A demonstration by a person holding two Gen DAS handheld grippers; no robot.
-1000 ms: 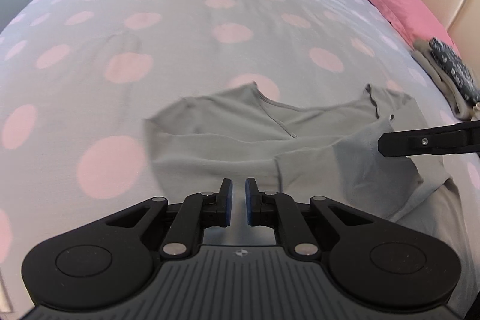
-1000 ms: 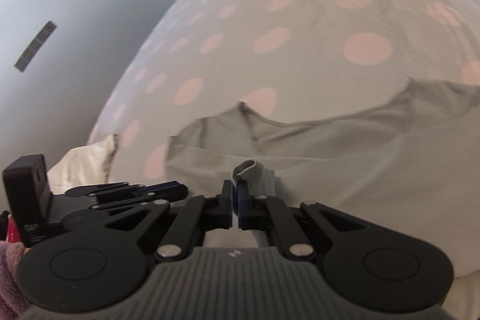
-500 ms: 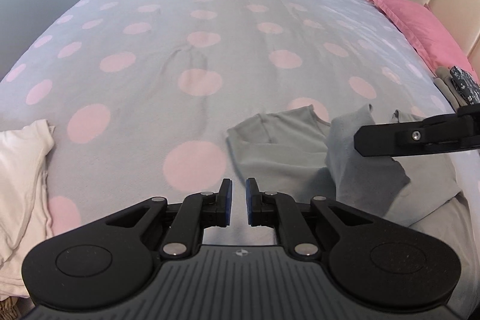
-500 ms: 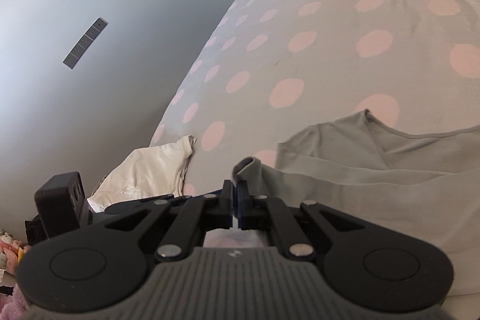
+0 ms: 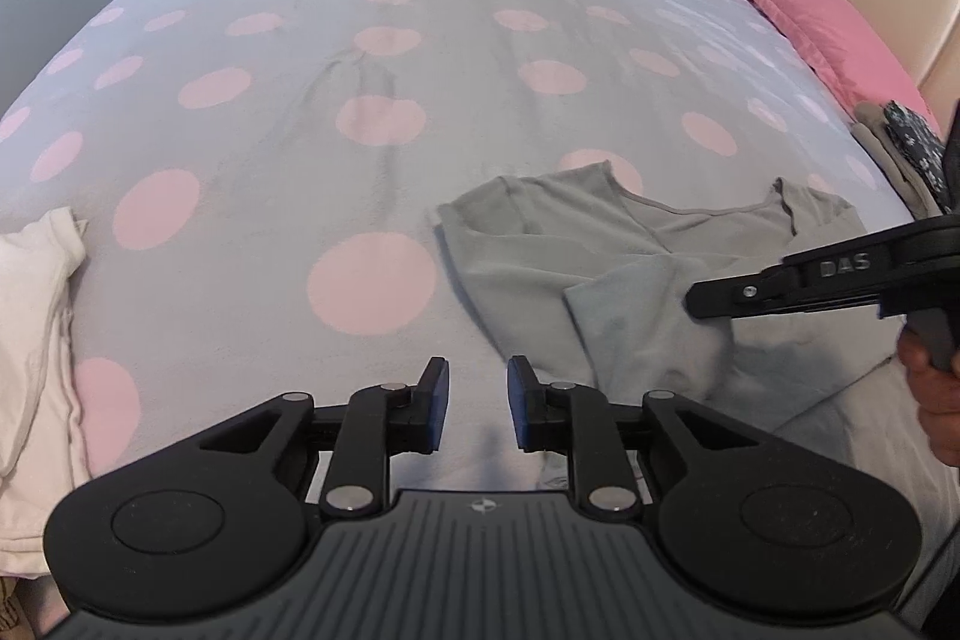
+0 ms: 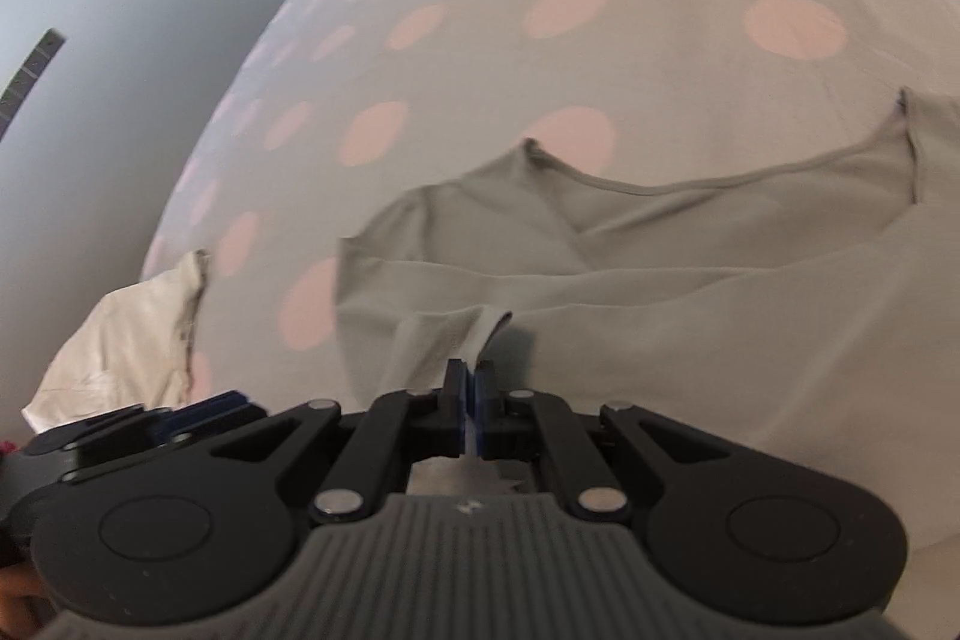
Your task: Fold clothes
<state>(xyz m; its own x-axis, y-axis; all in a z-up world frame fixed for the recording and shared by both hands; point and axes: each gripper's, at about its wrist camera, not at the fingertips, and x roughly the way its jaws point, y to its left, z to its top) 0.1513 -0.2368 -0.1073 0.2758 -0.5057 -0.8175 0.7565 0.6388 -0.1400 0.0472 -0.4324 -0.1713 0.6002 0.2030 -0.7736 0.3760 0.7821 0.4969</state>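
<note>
A grey-green V-neck shirt [image 5: 540, 244] lies on the polka-dot bed, neckline away from me; it also shows in the right wrist view [image 6: 660, 280]. My right gripper [image 6: 469, 379] is shut on a fold of the shirt's fabric and holds it just above the shirt's front. It shows from the side in the left wrist view [image 5: 696, 301], over the shirt's right half. My left gripper [image 5: 478, 388] is open and empty, above the bedspread just left of the shirt's near edge.
A white garment [image 5: 36, 340] lies crumpled at the bed's left edge, also in the right wrist view [image 6: 138, 340]. A pink pillow [image 5: 828, 28] and a pile of folded clothes [image 5: 906, 154] sit at the right by the headboard. The bedspread [image 5: 384, 118] stretches ahead.
My left gripper has opened wider and drawn back to the left of the shirt. My right gripper has stayed shut on the fold and carried it down over the shirt's front.
</note>
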